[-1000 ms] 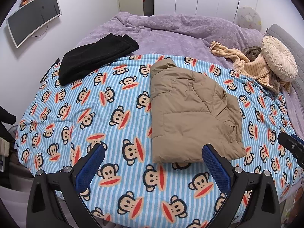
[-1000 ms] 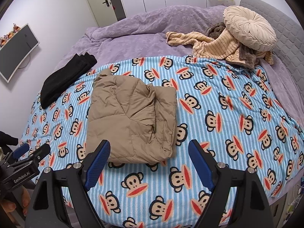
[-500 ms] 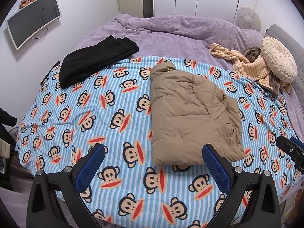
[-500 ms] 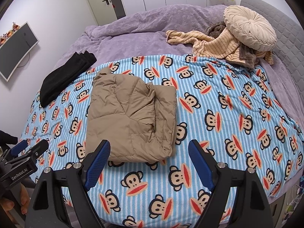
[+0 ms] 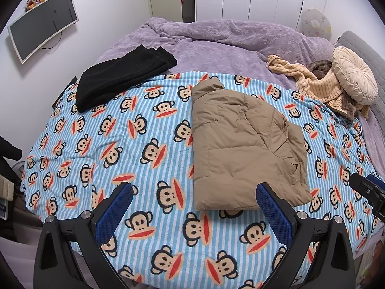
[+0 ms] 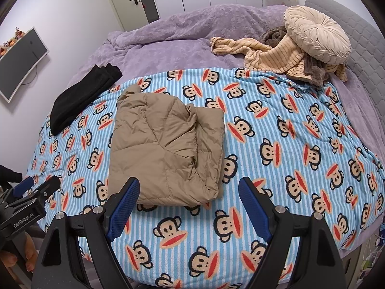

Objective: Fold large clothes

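A tan puffer jacket (image 5: 243, 144) lies folded into a thick rectangle on the blue striped monkey-print blanket (image 5: 134, 130), its collar pointing away from me. My left gripper (image 5: 192, 192) hovers open above the blanket's near edge, short of the jacket's near hem, nothing between its blue pads. In the right wrist view the same jacket (image 6: 166, 149) lies left of centre, and my right gripper (image 6: 189, 185) stands open just before its near right corner, holding nothing. The left gripper (image 6: 36, 187) shows at the far left of that view, the right gripper (image 5: 368, 187) at the far right of the left view.
Folded black clothing (image 5: 120, 77) lies at the blanket's far left corner. A purple duvet (image 5: 216, 43) covers the far bed. Striped beige clothes (image 6: 269, 53) and a round cream cushion (image 6: 317, 36) sit by the grey headboard (image 6: 356, 48). A screen (image 5: 43, 24) hangs on the left wall.
Both grippers have drawn back and risen slightly from the bed, so the jacket sits a little farther off. The jacket has not moved. Both jaws stay open.
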The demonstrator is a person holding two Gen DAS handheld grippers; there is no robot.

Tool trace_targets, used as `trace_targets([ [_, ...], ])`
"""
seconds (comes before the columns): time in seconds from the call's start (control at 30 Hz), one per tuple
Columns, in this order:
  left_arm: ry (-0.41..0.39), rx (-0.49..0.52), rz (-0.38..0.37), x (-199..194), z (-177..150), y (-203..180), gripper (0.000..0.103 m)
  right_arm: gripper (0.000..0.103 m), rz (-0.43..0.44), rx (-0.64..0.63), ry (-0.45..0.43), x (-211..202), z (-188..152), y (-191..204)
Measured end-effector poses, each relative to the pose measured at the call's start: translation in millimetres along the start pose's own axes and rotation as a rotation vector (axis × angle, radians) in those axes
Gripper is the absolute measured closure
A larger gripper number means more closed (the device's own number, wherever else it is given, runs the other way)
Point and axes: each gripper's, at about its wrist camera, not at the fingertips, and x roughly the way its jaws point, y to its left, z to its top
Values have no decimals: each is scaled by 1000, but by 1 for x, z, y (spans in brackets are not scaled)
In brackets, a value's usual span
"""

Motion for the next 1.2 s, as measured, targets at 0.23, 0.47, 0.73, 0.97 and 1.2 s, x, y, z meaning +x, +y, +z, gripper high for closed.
trace_targets([
  [0.23, 2, -3, 1, 2, 1, 1, 1, 17, -1, -1, 1, 0, 0, 0],
  [0.47, 2, -3, 1, 1, 1, 2, 1, 17, 0, -2, -1, 1, 1, 0],
  [0.73, -4, -5, 14, 3, 1, 5, 1, 17, 1, -2, 2, 1, 2, 0],
  [0.97, -5, -10, 14, 2, 1, 3, 1, 17, 1, -2, 2, 1, 2, 0],
  [1.2, -4, -14, 16, 2, 3, 3, 1, 17, 2, -4, 2, 1, 2, -1],
])
